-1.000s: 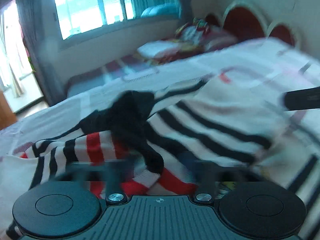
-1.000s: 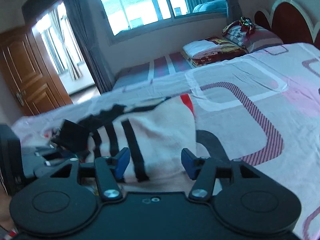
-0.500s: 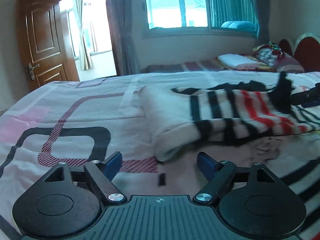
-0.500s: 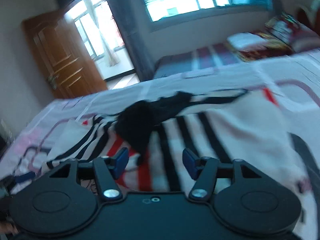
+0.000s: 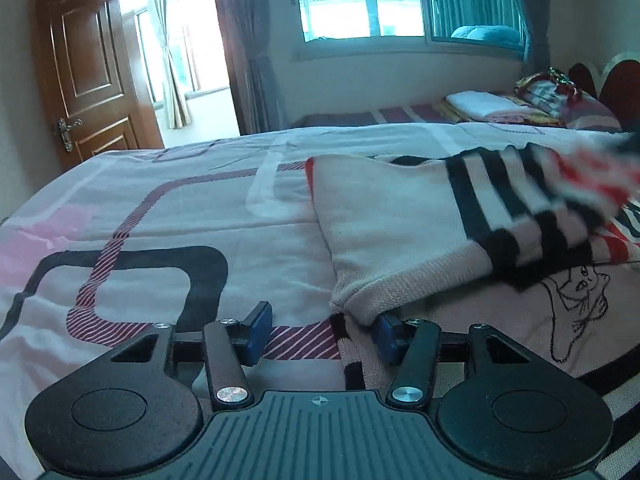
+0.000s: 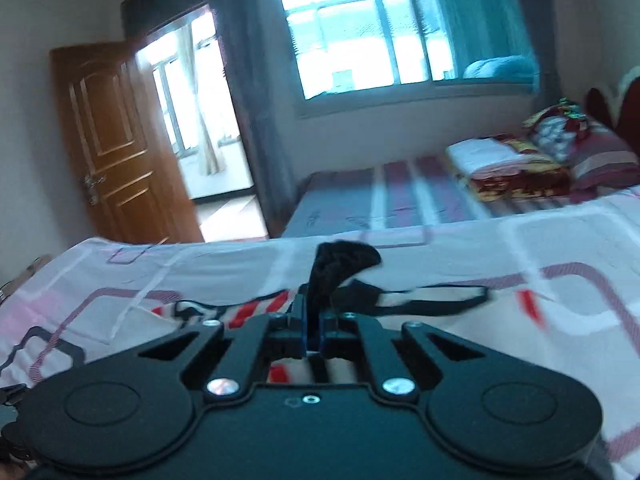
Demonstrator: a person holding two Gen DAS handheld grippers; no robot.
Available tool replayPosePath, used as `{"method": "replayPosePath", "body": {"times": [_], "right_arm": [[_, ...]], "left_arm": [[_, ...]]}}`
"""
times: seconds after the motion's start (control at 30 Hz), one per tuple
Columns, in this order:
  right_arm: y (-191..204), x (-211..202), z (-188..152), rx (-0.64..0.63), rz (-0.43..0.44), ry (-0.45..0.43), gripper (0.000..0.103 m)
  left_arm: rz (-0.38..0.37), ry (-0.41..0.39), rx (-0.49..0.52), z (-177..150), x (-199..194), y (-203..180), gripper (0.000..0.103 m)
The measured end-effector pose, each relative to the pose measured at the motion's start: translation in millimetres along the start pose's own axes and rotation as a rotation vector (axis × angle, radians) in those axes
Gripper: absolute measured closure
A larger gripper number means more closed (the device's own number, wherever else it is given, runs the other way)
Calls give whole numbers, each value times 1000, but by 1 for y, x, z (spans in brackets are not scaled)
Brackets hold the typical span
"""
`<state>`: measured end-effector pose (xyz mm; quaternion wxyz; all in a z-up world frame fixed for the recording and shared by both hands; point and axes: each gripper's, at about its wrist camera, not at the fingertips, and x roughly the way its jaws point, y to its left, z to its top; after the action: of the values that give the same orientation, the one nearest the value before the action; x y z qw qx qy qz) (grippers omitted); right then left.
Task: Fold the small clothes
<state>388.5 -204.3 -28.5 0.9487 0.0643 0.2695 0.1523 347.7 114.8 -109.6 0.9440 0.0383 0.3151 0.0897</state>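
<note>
A small knitted sweater (image 5: 400,216), cream with black and red stripes and a cartoon drawing (image 5: 576,292), lies on the bed. In the left wrist view its ribbed hem corner (image 5: 360,308) sits between the fingers of my left gripper (image 5: 322,334). Those jaws are closing; the cloth touches only the right pad (image 5: 386,336). In the right wrist view my right gripper (image 6: 314,332) is closing, its pads pinched on the sweater's black edge (image 6: 344,258). That edge sticks up above the fingertips. The striped body (image 6: 256,308) trails below it.
The bed sheet (image 5: 160,240) is white and pink with dark loop patterns. A second bed with folded blankets and pillows (image 6: 520,164) stands under the window. A wooden door (image 5: 92,80) is at the far left.
My left gripper swung to the sweater's left hem and its jaws narrowed around the corner. My right gripper's jaws went from apart to pinched on the black edge, which now stands raised.
</note>
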Motion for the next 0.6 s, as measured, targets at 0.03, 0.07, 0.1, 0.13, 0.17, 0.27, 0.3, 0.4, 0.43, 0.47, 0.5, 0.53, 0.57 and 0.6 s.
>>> {"method": "replayPosePath", "body": {"times": [0.03,0.07,0.1,0.13,0.17,0.27,0.3,0.4,0.43,0.47,0.5,0.53,0.57,0.6], "right_arm": [[-9,7,-10,21,-15,50,97],[-18,17,-22,44,-21,115,96],[-26,26,-32,64,-21,184,94],[-31,29,-39,92,-23,214,90],[-38,26,-43,139,-14,202,84],[-59,14,-42,310,4,147,57],[-64,13,-43,350,12,140,56],[-67,10,-40,376,7,123,64],[-66,8,-40,366,4,122,64],[-65,9,-39,359,0,134,64],[-66,7,-40,360,4,148,63],[-69,7,-39,367,15,159,61],[-73,9,-40,371,16,167,60],[-73,12,-40,371,13,172,59]], "left_arm": [[-6,8,-11,1,1,2,48],[-11,14,-22,3,1,3,49],[-13,16,-24,5,1,4,49],[-14,15,-14,6,0,3,49],[-16,10,2,6,-1,2,49],[-38,28,27,6,-1,-1,48],[-39,26,25,6,-1,1,48],[-64,12,-9,6,-11,7,49],[-87,-8,-35,6,-20,10,49],[-103,-36,-55,6,-30,12,48],[-119,-80,-77,6,-42,13,48],[-127,-116,-89,8,-50,12,48],[-130,-147,-91,12,-54,9,48],[-134,-174,-88,17,-56,6,48]]}}
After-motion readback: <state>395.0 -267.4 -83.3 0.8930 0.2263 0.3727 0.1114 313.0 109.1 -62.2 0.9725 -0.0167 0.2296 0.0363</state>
